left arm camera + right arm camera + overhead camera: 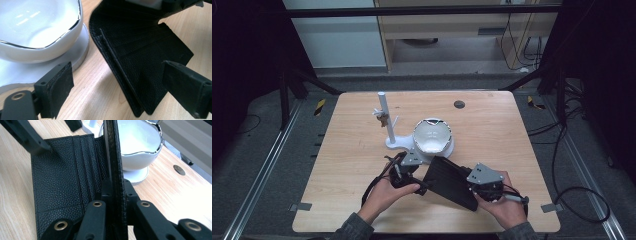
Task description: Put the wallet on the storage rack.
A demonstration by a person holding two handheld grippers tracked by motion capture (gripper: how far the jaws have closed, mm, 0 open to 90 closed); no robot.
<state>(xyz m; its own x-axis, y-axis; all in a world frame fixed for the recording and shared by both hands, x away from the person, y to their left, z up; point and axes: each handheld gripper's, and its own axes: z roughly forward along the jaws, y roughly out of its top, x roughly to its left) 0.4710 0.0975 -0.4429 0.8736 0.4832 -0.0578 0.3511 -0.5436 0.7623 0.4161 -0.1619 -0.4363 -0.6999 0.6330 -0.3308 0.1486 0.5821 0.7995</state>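
High view showed two grippers in my two hands near the front edge of the tabletop (492,125), with one black wallet (451,181) between them. My right gripper (472,185) was clamped on one flap of the wallet; in the right gripper view its jaws pressed that flap edge-on from both sides, holding it upright, while the other flap lay open flat to the left with its row of card slots showing. I could see nothing in those slots. My left gripper (424,182) sat just beside the wallet with its jaws apart; in the left gripper view one pad (58,90) hung over bare wood near the bowl's base and the other reached over the open flap. I could not tell whether it touched the leather.

Just beyond the wallet stood one white bowl (432,136) on a white foot, with a wavy dark-edged rim and nothing inside. To its left rose one white stand (387,120) with a single post and a small item hung on it, too small to make out. Farther back one dark round disc (459,104) sat in the wood.
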